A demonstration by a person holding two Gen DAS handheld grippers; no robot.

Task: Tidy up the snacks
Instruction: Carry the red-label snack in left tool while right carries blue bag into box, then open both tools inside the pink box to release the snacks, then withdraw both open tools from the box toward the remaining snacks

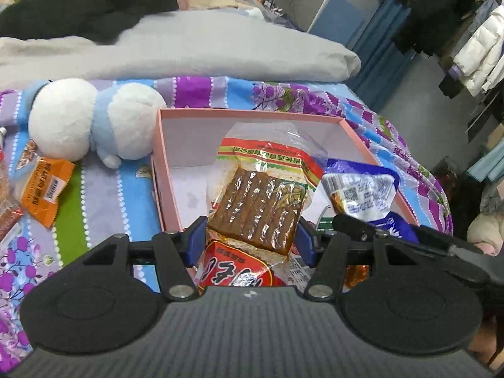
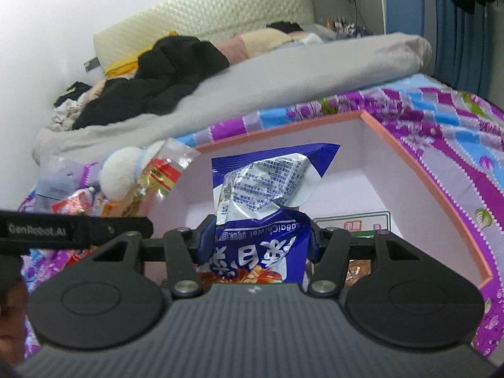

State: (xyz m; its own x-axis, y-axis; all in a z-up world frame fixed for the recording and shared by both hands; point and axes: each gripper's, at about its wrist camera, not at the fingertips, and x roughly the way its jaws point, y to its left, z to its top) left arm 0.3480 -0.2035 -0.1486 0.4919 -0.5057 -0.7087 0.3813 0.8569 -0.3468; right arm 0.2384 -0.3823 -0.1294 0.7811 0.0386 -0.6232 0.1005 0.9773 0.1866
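A pink open box (image 1: 163, 170) lies on the flowered bedsheet; it also shows in the right wrist view (image 2: 409, 163). My left gripper (image 1: 250, 241) is shut on a clear packet of brown spicy strips (image 1: 261, 201) and holds it over the box's near edge. My right gripper (image 2: 255, 236) is shut on a blue and white snack bag (image 2: 264, 189), held over the box; the bag also shows in the left wrist view (image 1: 362, 192). A green-edged packet (image 2: 352, 223) lies in the box.
An orange packet (image 1: 47, 189) and other snacks lie on the sheet left of the box, beside a white and blue plush toy (image 1: 91, 119). A grey duvet (image 1: 189, 50) lies behind. The bed's edge is to the right.
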